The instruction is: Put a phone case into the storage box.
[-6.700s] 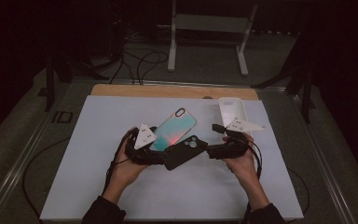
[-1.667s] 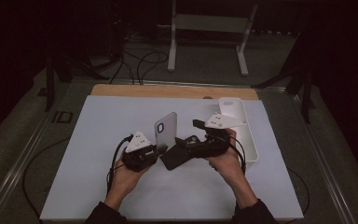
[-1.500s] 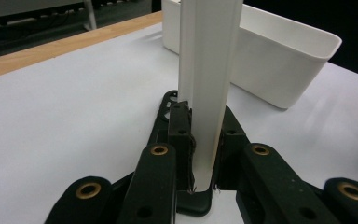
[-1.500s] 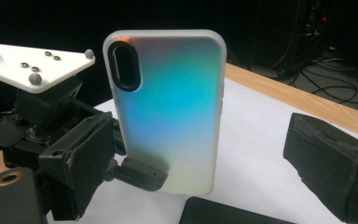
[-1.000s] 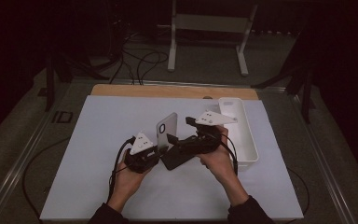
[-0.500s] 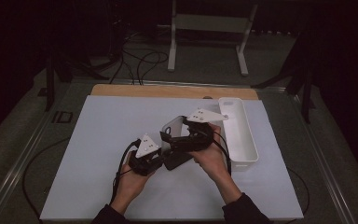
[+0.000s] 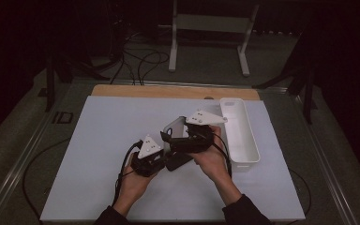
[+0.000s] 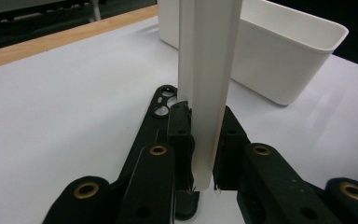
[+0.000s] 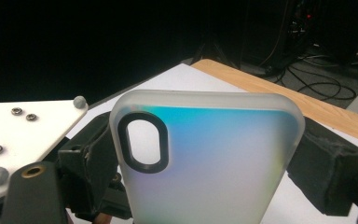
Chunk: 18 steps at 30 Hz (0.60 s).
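Left gripper (image 8: 204,154) up close — its two black jaws are clamped on the edge of a white phone case (image 8: 208,84), which stands upright between them. A black phone case (image 8: 161,116) lies flat on the white table (image 8: 65,107) beneath, camera cutouts showing. Just behind — a white bin (image 8: 284,56), and a wooden strip (image 8: 60,39) along the far edge.
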{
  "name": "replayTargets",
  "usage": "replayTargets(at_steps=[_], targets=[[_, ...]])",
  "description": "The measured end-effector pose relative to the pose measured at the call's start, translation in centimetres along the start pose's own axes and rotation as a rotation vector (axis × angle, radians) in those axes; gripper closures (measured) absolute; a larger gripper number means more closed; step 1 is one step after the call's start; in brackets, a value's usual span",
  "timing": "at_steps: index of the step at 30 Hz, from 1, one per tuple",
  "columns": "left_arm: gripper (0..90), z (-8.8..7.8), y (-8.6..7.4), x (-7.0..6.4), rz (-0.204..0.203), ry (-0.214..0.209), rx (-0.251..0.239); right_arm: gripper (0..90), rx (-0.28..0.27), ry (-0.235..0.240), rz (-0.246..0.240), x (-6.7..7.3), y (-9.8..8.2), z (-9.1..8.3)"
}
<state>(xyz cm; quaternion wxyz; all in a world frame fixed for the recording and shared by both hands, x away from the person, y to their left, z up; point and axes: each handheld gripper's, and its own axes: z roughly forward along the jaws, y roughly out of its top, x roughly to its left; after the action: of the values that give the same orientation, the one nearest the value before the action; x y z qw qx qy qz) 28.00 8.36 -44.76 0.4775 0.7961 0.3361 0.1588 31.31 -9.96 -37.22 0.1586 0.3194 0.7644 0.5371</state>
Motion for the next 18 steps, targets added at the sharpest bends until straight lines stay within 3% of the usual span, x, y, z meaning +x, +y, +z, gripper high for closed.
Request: replayTargets(at_steps=[3, 9, 15, 18], targets=[[74.3, -0.2, -0.1, 0.1, 0.01, -0.003, 0.003, 16.4, -0.006, -0.004, 0.002, -0.1, 0.0, -0.1], [51.7, -1.2, -0.3, 0.7, 0.003, 0.017, -0.02, 16.4, -0.01, -0.017, 0.002, -0.4, 0.1, -0.3], [18.5, -2.4, -0.6, 1.2, 0.016, 0.081, -0.051, 16.4, -0.009, -0.022, 0.003, -0.7, 0.1, -0.3], [12.8, -3.0, -0.9, 1.8, 0.001, 0.086, -0.06, 16.4, -0.008, -0.023, 0.003, -0.8, 0.1, -0.3]])
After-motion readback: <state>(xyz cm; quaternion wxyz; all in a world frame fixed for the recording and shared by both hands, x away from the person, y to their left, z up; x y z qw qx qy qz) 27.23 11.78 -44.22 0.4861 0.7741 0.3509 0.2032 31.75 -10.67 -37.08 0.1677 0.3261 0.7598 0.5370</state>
